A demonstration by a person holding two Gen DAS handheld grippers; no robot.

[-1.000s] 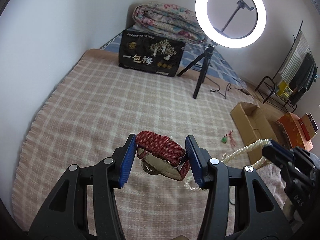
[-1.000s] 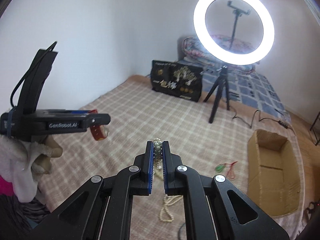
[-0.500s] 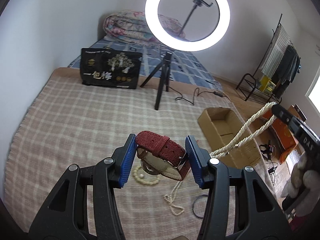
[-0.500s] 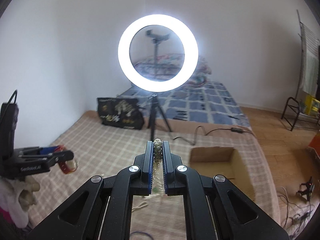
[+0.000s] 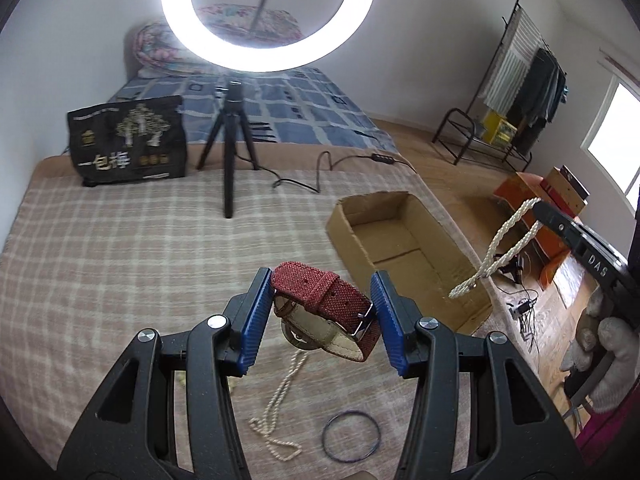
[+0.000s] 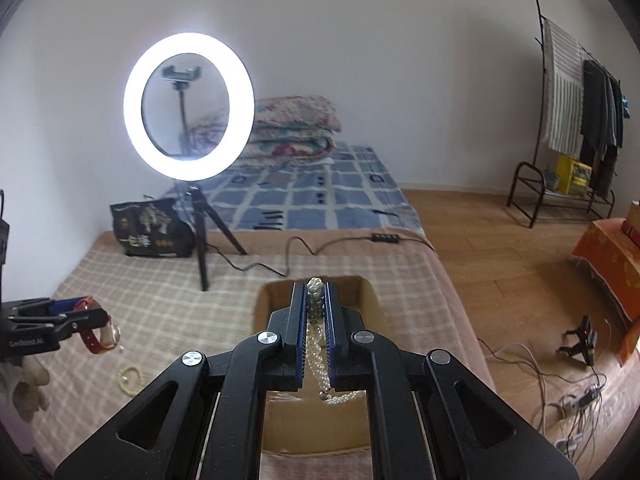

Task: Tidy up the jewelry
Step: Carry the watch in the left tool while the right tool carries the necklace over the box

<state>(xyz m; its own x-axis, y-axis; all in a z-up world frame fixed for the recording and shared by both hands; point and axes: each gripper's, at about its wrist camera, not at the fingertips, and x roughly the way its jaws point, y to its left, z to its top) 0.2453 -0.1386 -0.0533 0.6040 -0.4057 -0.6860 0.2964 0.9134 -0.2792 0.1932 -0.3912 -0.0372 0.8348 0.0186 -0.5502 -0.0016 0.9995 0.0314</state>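
Checked bedding covers the bed, on which an open cardboard box is set near the right edge. Over the last second both grippers have been swung across from the left part of the bed towards that box. The watch is clamped between the pads of the left gripper, just short of the box; the pearl rope is pinched in the tightly clenched right gripper, now hanging over the box. A drop into the box is judged to be close for both. Left on the bedding are a pearl strand, a thin bangle and a bead bracelet. A ring light on its tripod and its cable stand beyond the box, clear of the path.
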